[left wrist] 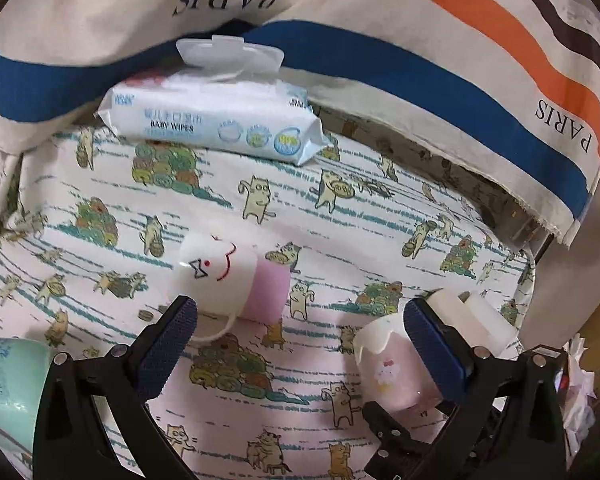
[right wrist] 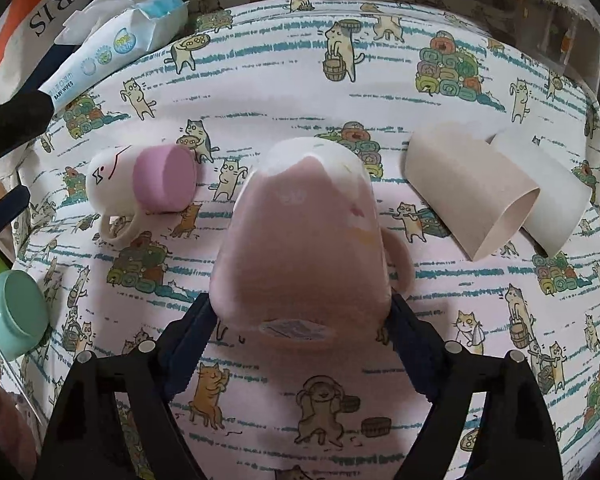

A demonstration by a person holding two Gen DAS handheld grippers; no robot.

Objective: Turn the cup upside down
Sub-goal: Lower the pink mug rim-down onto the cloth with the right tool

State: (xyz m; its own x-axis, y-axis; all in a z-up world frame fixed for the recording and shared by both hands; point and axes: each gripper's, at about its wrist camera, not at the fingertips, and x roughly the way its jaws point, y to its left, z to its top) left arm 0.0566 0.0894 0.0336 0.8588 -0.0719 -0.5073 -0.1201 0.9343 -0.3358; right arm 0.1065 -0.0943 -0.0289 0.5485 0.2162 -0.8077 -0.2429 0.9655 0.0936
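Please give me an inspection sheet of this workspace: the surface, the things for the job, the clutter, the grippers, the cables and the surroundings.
Surface: cat-print cloth, covering the work area.
Job's things: pink cup held between the right gripper's fingers, handle to the right, bottom towards the camera.
Clutter: white mug with a drawn face lying on its side, a pink cup in its mouth; two beige cups nested, lying on their side; mint cup at the left edge; baby wipes pack at the back.
Grippers: right gripper shut on the pink cup; left gripper open, holding nothing.
Cables: nothing seen.
Surroundings: striped cloth printed PARIS behind.
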